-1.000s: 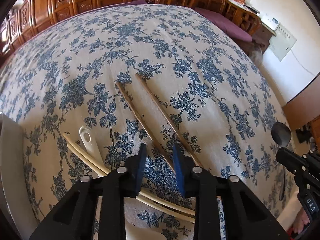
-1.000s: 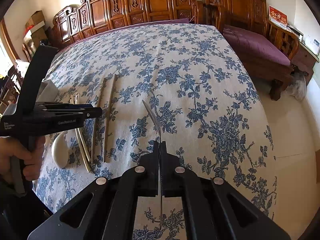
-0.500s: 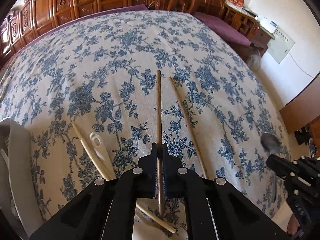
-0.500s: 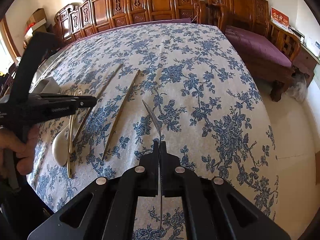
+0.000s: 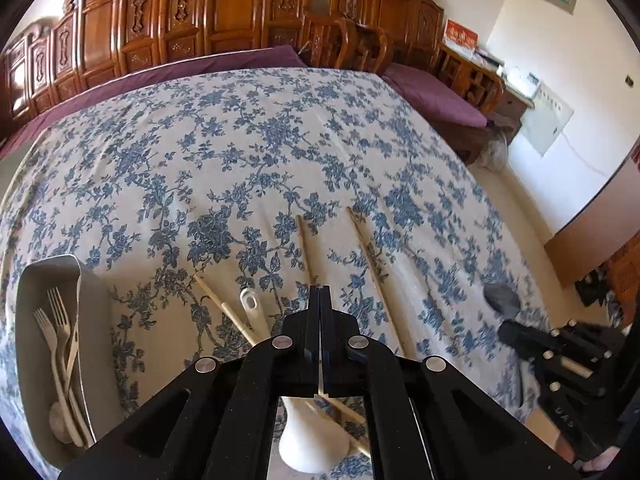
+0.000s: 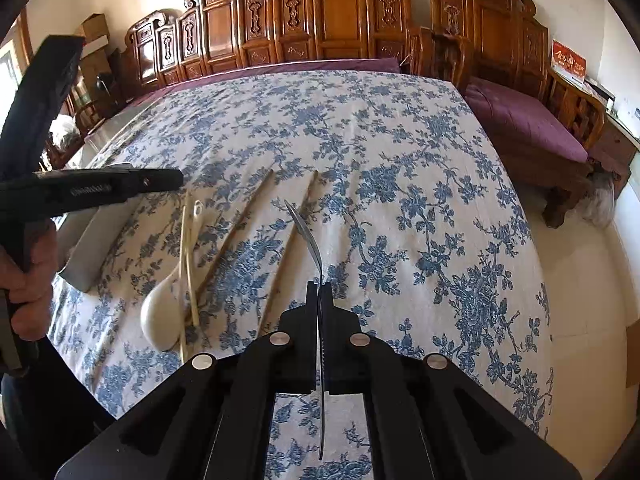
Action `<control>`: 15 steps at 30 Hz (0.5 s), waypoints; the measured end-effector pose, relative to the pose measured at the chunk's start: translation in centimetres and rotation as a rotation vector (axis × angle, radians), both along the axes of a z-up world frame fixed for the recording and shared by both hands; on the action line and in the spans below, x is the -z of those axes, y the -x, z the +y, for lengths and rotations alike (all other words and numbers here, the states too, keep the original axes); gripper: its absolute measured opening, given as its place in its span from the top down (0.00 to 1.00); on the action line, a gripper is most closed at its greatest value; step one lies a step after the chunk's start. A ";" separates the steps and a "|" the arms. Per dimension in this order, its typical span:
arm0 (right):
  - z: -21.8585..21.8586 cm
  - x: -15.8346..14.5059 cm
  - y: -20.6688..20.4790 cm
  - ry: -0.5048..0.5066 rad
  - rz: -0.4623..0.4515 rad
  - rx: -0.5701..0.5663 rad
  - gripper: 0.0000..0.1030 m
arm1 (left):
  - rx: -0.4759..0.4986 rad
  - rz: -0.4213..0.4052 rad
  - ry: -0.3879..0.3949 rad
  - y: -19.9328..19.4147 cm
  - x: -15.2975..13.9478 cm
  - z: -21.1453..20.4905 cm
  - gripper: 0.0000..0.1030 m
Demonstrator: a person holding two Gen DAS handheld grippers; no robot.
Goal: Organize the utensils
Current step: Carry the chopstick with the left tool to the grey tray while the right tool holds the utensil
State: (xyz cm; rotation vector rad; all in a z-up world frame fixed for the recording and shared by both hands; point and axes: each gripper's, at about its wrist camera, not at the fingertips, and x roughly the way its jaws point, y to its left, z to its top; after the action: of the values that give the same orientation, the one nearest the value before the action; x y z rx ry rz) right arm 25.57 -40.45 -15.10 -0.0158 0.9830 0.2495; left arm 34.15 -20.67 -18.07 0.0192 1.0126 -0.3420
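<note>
Where the left gripper (image 5: pixel 320 292) blocks its own view, the white spoon (image 5: pixel 252 308) and pale chopsticks (image 5: pixel 224 308) just right of the tray (image 5: pixel 48 268) are half hidden; the tray's near end, forks (image 5: pixel 56 320) inside, blurs at the rim; this gripper is clenched, nothing visibly caught; farther right, the right gripper (image 6: pixel 319 286) grasps a metal spoon (image 6: pixel 306 228), thin and edge-on, over the floral desk (image 5: pixel 240 140).

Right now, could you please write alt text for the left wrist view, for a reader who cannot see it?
The shut left hand-held gripper hovers over a blue-flowered tablecloth where two brown chopsticks, pale chopsticks and a white spoon lie. A grey tray at left holds forks; at right, the right hand-held gripper grips a metal spoon.
</note>
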 end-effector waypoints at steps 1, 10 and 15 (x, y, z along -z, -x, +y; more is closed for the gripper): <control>0.0 0.0 0.0 0.003 0.000 -0.001 0.97 | 0.008 0.002 -0.023 0.0 0.4 -0.3 1.00; -1.4 0.8 0.1 -0.006 0.012 0.019 0.97 | 0.071 0.105 -0.138 -1.3 5.9 -2.8 0.82; -2.2 1.2 -0.1 -0.015 0.020 0.031 0.97 | 0.086 0.123 -0.190 -1.6 7.7 -3.7 0.87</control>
State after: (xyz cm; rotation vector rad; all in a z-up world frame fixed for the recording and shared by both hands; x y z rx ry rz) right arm 25.64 -42.69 -16.27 0.0156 1.0004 0.2288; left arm 35.77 -24.40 -25.81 0.2160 1.1661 -0.3272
